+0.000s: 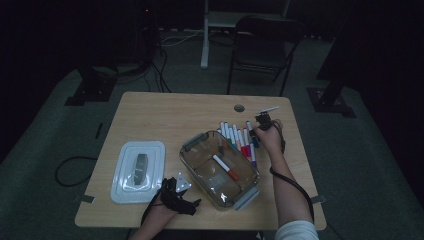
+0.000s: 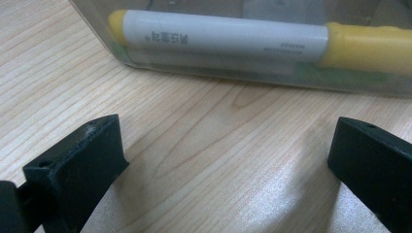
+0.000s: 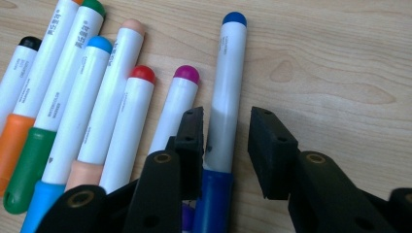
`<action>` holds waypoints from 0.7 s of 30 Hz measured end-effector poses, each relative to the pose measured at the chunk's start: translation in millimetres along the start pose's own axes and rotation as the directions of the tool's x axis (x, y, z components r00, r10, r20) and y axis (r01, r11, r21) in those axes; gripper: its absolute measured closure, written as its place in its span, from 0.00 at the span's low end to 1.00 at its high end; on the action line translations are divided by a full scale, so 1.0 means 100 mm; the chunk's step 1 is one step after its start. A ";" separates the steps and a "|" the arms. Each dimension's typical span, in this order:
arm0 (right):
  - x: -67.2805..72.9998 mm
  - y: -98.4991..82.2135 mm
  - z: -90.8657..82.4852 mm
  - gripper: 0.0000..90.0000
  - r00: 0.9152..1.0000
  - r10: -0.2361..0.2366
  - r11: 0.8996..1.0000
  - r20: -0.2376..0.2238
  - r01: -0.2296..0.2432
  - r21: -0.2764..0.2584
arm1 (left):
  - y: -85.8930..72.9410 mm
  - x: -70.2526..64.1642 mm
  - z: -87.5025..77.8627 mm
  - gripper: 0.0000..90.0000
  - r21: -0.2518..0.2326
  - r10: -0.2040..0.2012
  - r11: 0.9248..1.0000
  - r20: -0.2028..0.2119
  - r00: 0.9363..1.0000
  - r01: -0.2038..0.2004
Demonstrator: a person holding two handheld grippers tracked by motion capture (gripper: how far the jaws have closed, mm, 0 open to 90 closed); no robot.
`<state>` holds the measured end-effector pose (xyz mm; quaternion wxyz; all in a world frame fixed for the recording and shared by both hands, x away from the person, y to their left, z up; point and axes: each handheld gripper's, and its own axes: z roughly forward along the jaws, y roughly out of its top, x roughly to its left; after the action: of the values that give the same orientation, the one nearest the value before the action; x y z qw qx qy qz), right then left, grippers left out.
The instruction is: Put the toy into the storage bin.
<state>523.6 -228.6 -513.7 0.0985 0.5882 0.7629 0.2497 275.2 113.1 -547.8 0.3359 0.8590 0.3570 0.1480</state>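
The right gripper (image 3: 225, 141) straddles the blue marker (image 3: 225, 92) at the outer edge of a row of markers (image 1: 237, 137) lying on the table (image 1: 165, 112). One jaw touches the marker's barrel; the other stands clear of it with a strip of bare wood between, so the jaws are around the marker but not yet clamped on it. In the right gripper view the marker's dark blue cap runs out of frame at the bottom, behind the jaws, and the purple marker (image 3: 175, 104) next to it is partly covered by the near jaw. The markers at the far left of that view are cut off by the frame edge. In the high view the room is dim, and the right gripper (image 1: 263, 121) is a dark shape above the hand (image 1: 270, 139); its jaws cannot be made out there.

The left gripper (image 2: 223, 160) rests low over the table with its jaws wide apart and nothing between them. Just ahead of it is the wall of the clear box (image 2: 243, 73), and a yellow marker (image 2: 233, 39) shows through it, its ends blurred and its right end cut off. In the high view the box (image 1: 195, 145) sits between the lid (image 1: 125, 187) and the row of markers, with a red marker (image 1: 226, 167) inside; the yellow one is hard to pick out there.
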 end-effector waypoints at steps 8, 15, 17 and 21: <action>0.01 -0.03 0.04 0.85 1.000 0.007 1.000 0.021 -0.007 -0.010 | 0.00 0.00 0.00 0.00 0.001 0.000 1.000 0.000 1.000 0.000; -0.03 -0.04 -0.02 0.85 0.998 0.064 0.997 -0.004 -0.064 -0.041 | 0.00 0.00 0.00 0.00 0.000 0.000 1.000 0.000 1.000 0.000; -0.06 -0.05 -0.09 0.85 0.997 0.076 0.996 -0.004 -0.076 -0.043 | 0.00 0.00 0.00 0.00 0.000 0.000 1.000 0.000 1.000 0.000; -0.12 -0.10 -0.25 0.85 0.993 0.115 0.992 -0.026 -0.117 -0.056 | 0.00 0.00 0.00 0.00 0.000 0.000 1.000 0.000 1.000 0.000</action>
<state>507.6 -248.2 -498.7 0.0921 0.6255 0.7209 0.2837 275.2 113.2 -547.8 0.3357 0.8591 0.3568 0.1479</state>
